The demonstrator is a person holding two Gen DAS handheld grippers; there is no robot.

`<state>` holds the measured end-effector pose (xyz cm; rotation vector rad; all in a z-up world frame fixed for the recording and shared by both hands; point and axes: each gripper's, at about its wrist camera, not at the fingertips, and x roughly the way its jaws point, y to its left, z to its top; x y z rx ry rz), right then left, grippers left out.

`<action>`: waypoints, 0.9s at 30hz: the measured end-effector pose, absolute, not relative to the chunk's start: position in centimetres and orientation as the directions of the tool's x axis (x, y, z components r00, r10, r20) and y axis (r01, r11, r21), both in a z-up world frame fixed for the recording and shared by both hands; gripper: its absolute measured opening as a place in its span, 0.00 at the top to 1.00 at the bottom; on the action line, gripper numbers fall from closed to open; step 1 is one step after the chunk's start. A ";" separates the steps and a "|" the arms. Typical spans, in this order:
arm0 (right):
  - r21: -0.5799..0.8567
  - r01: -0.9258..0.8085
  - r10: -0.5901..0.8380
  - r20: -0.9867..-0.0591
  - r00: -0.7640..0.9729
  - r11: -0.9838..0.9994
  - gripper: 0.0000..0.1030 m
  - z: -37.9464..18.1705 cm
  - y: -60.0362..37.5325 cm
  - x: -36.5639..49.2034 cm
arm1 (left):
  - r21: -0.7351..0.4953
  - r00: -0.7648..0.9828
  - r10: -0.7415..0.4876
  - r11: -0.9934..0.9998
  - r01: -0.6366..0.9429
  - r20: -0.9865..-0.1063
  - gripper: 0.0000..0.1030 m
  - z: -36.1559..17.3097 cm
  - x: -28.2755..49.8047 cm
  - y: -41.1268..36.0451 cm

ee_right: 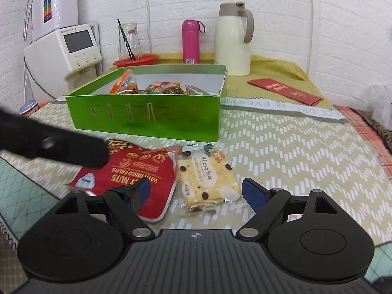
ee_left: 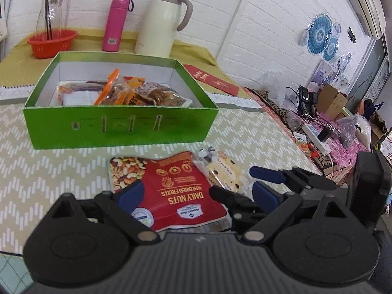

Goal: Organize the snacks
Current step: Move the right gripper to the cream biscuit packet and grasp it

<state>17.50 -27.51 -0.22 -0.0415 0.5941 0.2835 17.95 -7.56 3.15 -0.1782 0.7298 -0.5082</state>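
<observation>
A green open box (ee_left: 117, 127) (ee_right: 156, 120) holding several snack packets stands on the chevron mat. In front of it lie a red Daily Nuts pouch (ee_left: 176, 191) (ee_right: 147, 174) and a yellow wrapped cake packet (ee_left: 225, 171) (ee_right: 208, 181), side by side. My left gripper (ee_left: 196, 193) is open, its fingers spread on either side of the pouch just above it. My right gripper (ee_right: 196, 191) is open, its fingers either side of the cake packet's near end; it also shows in the left wrist view (ee_left: 264, 183). A left finger (ee_right: 61, 147) crosses the right wrist view.
Behind the box stand a cream thermos jug (ee_left: 161, 22) (ee_right: 232, 41), a pink bottle (ee_left: 116, 23) (ee_right: 190, 40), a red basket (ee_left: 52, 41) with a glass carafe, and a red envelope (ee_right: 284, 90). A white appliance (ee_right: 66, 51) is back left. Cables and clutter (ee_left: 325, 127) lie right.
</observation>
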 end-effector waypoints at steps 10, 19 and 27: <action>0.017 -0.316 0.266 -0.587 0.765 0.948 0.02 -1.0 -29.2 16.3 | -0.328 0.591 -0.550 0.832 0.447 -0.590 0.09 3.1 17.9 -8.0; 0.003 -0.294 0.246 -0.556 0.794 0.956 0.00 -0.5 -31.1 10.0 | -0.321 0.484 -0.653 0.732 0.601 -0.583 0.10 2.0 17.0 -13.1; 0.111 -0.164 0.198 -0.561 0.804 0.980 0.00 -1.2 -31.8 7.3 | -0.317 0.415 -0.670 0.693 0.648 -0.616 0.15 0.5 18.3 -16.5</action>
